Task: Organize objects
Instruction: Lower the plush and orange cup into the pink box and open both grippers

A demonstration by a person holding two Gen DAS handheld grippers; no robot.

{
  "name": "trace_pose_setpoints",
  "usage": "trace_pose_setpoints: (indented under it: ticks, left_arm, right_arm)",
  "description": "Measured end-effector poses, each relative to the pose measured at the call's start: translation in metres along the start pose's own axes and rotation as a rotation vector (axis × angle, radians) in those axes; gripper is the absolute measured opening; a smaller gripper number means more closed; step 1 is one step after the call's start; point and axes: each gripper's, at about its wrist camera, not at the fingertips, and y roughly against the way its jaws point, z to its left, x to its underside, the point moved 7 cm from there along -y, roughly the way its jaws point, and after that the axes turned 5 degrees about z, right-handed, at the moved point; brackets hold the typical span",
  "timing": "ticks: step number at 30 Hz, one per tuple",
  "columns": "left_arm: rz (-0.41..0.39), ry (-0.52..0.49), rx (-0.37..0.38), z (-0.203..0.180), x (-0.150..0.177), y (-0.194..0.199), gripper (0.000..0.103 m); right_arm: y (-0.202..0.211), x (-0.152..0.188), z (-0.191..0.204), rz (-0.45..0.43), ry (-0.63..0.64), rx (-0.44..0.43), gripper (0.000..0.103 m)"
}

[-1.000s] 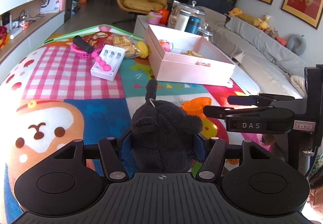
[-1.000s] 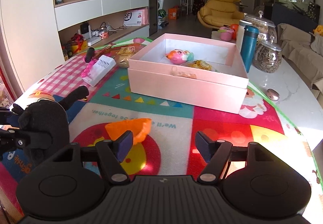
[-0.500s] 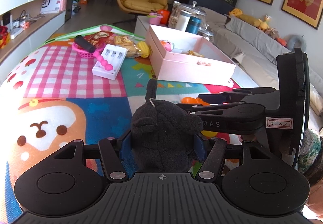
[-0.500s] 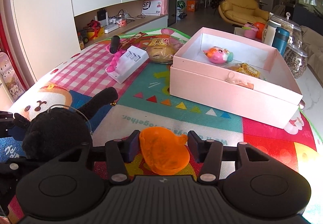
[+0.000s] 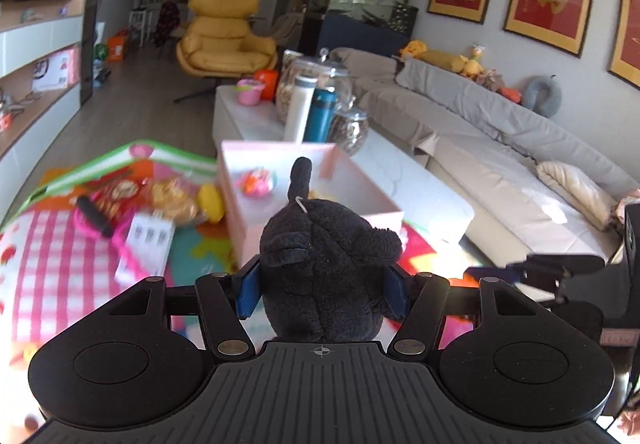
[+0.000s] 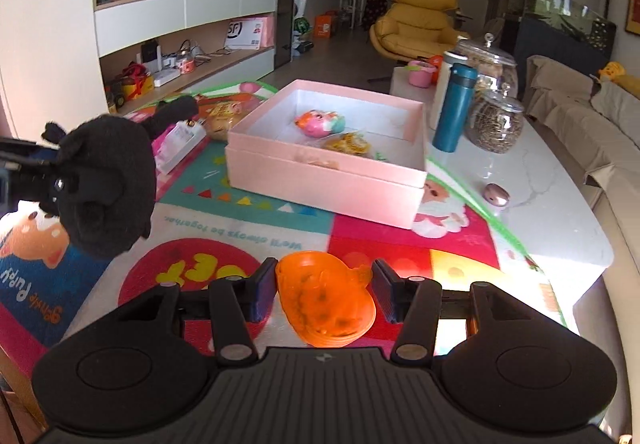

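My left gripper [image 5: 322,290] is shut on a black plush toy [image 5: 326,268] and holds it up above the play mat, facing the pink box [image 5: 316,200]. The plush toy also shows at the left of the right wrist view [image 6: 104,184]. My right gripper [image 6: 325,294] is shut on an orange plastic toy [image 6: 326,300], lifted over the mat in front of the pink box [image 6: 328,180]. The box holds a pink and orange toy [image 6: 320,122] and a yellow packet [image 6: 348,144]. The right gripper's fingers [image 5: 536,268] show at the right of the left wrist view.
A colourful play mat [image 6: 248,232] covers the table. A white case [image 5: 148,244], a pink basket with a black handle [image 5: 96,222], snack bags [image 5: 172,196] and a yellow toy [image 5: 210,202] lie left of the box. A teal bottle [image 6: 454,108], glass jars [image 6: 496,120] and a small pink object [image 6: 496,194] stand right of it.
Both grippers have lifted with their toys and moved toward the pink box. The left wrist view has tilted up, and the orange toy has left the mat.
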Motion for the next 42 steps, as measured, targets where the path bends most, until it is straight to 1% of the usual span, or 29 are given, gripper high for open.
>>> trace_pose_setpoints:
  ticks: [2,4,5,6,7,9,10,12,14,18,20,22,27,29,30,31,33,35,38,40,42]
  left_arm:
    - [-0.033,-0.015,0.015,-0.006,-0.032,-0.024,0.066]
    - [-0.044,0.0,0.034,-0.007,-0.057,-0.056,0.069]
    - [-0.037,0.011,0.05,-0.005,-0.066,-0.077,0.069]
    - [-0.012,0.02,0.057,-0.002,-0.071,-0.099,0.07]
    - [0.029,0.03,0.049,0.004,-0.072,-0.122,0.07]
    - [0.123,0.061,-0.004,0.018,-0.067,-0.16,0.068]
    - [0.152,0.078,-0.03,0.026,-0.063,-0.174,0.067]
    - [0.157,0.085,-0.056,0.038,-0.058,-0.184,0.067]
    - [0.109,0.074,-0.038,0.044,-0.058,-0.174,0.065]
    - [-0.064,0.055,-0.004,0.052,-0.059,-0.123,0.065]
    - [-0.099,0.065,0.002,0.061,-0.055,-0.102,0.065]
    - [-0.099,0.096,-0.011,0.071,-0.047,-0.085,0.065]
    - [-0.04,0.158,-0.115,0.105,-0.023,-0.064,0.065]
    - [-0.023,0.177,-0.15,0.12,-0.012,-0.057,0.065]
    - [-0.015,0.186,-0.165,0.127,-0.007,-0.054,0.065]
    - [-0.011,0.198,-0.178,0.133,-0.002,-0.051,0.065]
    - [-0.013,0.23,-0.201,0.145,0.007,-0.046,0.065]
    - [-0.032,0.269,-0.233,0.158,0.014,-0.038,0.065]
    - [-0.068,0.357,-0.293,0.184,0.017,-0.025,0.065]
    - [-0.078,0.414,-0.321,0.203,0.012,-0.02,0.065]
    - [-0.084,0.446,-0.342,0.22,0.004,-0.021,0.065]
  right_arm:
    - [0.008,-0.007,-0.011,-0.028,-0.022,0.004,0.051]
    - [0.009,-0.015,-0.021,-0.051,-0.037,0.015,0.051]
    - [0.008,-0.019,-0.026,-0.061,-0.042,0.023,0.051]
    - [0.006,-0.022,-0.03,-0.068,-0.046,0.031,0.051]
    - [0.003,-0.025,-0.034,-0.071,-0.051,0.037,0.051]
    - [-0.006,-0.031,-0.043,-0.059,-0.064,0.048,0.051]
    - [-0.011,-0.035,-0.048,-0.052,-0.07,0.055,0.051]
    - [-0.021,-0.045,-0.056,-0.049,-0.079,0.07,0.051]
    - [-0.031,-0.057,-0.063,-0.052,-0.086,0.08,0.051]
    - [-0.055,-0.086,-0.061,-0.059,-0.062,0.103,0.051]
    - [-0.071,-0.104,-0.055,-0.057,-0.049,0.098,0.051]
    - [-0.09,-0.124,-0.047,-0.048,-0.039,0.1,0.051]
    - [-0.147,-0.176,-0.024,-0.042,-0.004,0.17,0.051]
    - [-0.164,-0.188,-0.013,-0.017,0.015,0.17,0.057]
    - [-0.169,-0.191,-0.008,-0.013,0.02,0.173,0.069]
    - [-0.171,-0.193,-0.004,-0.012,0.027,0.175,0.076]
    - [-0.171,-0.195,0.004,-0.014,0.046,0.167,0.079]
    - [-0.165,-0.19,0.009,-0.021,0.051,0.155,0.083]
    - [-0.148,-0.17,0.011,-0.038,0.06,0.146,0.087]
    - [-0.138,-0.154,0.01,-0.044,0.071,0.148,0.089]
    - [-0.125,-0.133,0.006,-0.051,0.072,0.153,0.09]
